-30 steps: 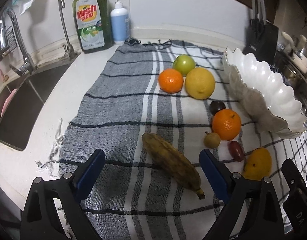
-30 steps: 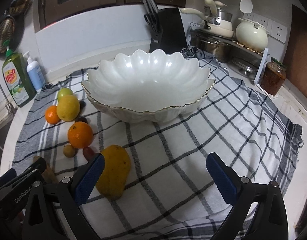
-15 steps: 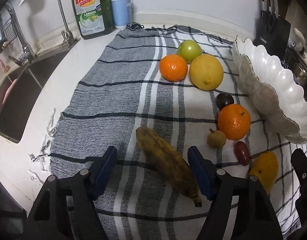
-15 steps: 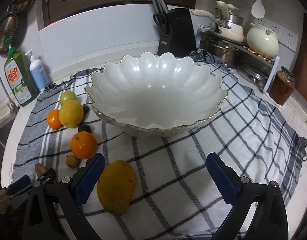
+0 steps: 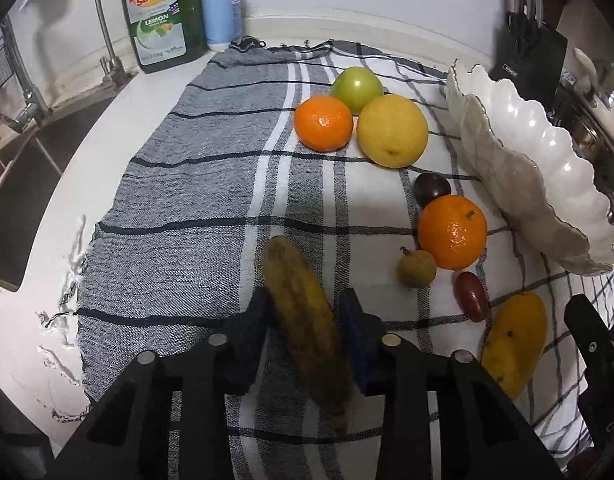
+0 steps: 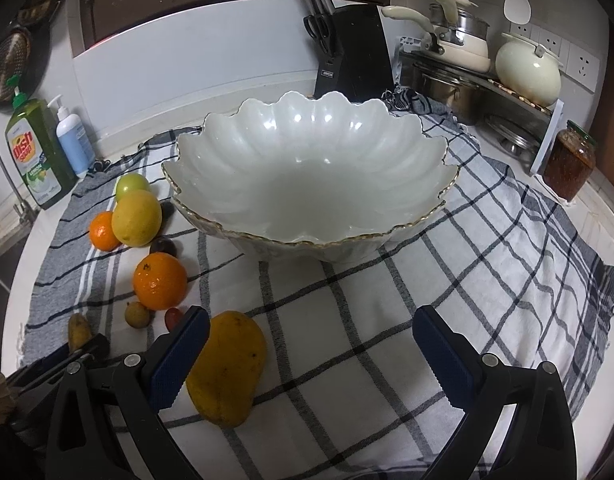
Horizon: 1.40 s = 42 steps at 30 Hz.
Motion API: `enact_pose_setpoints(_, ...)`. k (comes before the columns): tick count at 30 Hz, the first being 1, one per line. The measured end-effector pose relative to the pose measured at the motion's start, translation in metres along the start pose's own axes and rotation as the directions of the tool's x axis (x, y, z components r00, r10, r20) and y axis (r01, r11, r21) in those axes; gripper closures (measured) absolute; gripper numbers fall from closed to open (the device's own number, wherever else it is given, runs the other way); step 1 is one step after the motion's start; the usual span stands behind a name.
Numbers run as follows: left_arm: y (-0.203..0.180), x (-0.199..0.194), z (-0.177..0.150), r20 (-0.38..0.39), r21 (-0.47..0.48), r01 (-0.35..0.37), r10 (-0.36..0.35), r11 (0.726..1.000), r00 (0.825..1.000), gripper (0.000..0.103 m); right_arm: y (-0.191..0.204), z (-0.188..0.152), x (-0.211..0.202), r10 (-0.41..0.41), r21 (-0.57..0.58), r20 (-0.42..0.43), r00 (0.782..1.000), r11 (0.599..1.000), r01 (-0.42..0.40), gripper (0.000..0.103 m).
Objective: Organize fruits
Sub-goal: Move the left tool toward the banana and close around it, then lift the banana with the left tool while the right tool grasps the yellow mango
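On the cloth (image 5: 179, 184), low and left of the other fruit: banana (image 5: 303, 320), long axis running along the left gripper's (image 5: 305, 312) line of sight, tilted slightly leftward at the far end. Jaws closing across its short width, one pad at each flank, left pad touching, right pad just beside. Mid-length hold, so probably balanced on lifting. Bowl (image 6: 307, 184) well off to the right, past orange (image 5: 453, 232), longan (image 5: 417, 268) and mango (image 6: 227, 364); likely a lift and swing rightward over them. Right gripper (image 6: 307, 356) spread wide and empty, hovering near the mango, its left pad just beside it. Left hand plainly nearer the banana.
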<state>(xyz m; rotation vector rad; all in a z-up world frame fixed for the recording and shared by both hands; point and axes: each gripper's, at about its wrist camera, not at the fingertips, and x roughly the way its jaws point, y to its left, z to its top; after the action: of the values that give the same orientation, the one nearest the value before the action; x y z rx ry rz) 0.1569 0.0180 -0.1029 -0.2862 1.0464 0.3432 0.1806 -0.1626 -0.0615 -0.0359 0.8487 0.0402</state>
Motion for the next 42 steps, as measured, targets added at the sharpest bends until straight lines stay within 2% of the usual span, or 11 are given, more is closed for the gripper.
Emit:
enact_pose_setpoints(8, 0.006, -0.005, 0.0, 0.005, 0.03, 0.039, -0.039, 0.999, 0.999, 0.073, 0.009, -0.005, -0.007, 0.002, -0.004, 0.002, 1.0, 1.0, -0.002, 0.0)
enact_pose_setpoints(19, 0.013, -0.012, -0.004, 0.019, 0.152, 0.074, -0.078, 0.986, 0.997, 0.074, 0.02, -0.016, -0.015, -0.004, -0.011, -0.013, 1.0, 1.0, 0.004, 0.0)
enact_pose_setpoints(23, 0.017, -0.015, -0.003, 0.016, 0.171, 0.1, -0.105, 0.98, 0.994, 0.075, 0.026, -0.017, -0.016, -0.005, -0.017, -0.015, 1.0, 1.0, 0.005, 0.0)
enact_pose_setpoints(29, 0.024, -0.023, 0.002, 0.057, 0.186, 0.102, -0.114, 0.977, 0.992, 0.075, 0.031, -0.02, -0.014, -0.004, -0.015, -0.025, 1.0, 1.0, 0.004, 0.0)
enact_pose_setpoints(36, 0.031, -0.017, 0.003, 0.048, 0.184, 0.122, -0.133, 0.975, 0.99, 0.075, 0.041, -0.024, 0.0, -0.005, -0.036, -0.048, 0.999, 0.999, 0.003, 0.001)
enact_pose_setpoints(38, 0.032, -0.016, 0.004, 0.046, 0.185, 0.128, -0.139, 0.974, 0.989, 0.075, 0.042, -0.024, 0.007, 0.001, -0.032, -0.067, 0.998, 0.999, -0.003, 0.004)
enact_pose_setpoints(42, 0.034, -0.014, 0.004, 0.039, 0.179, 0.139, -0.149, 0.974, 0.988, 0.075, 0.044, -0.027, 0.021, 0.013, -0.029, -0.105, 0.994, 0.999, -0.016, 0.021)
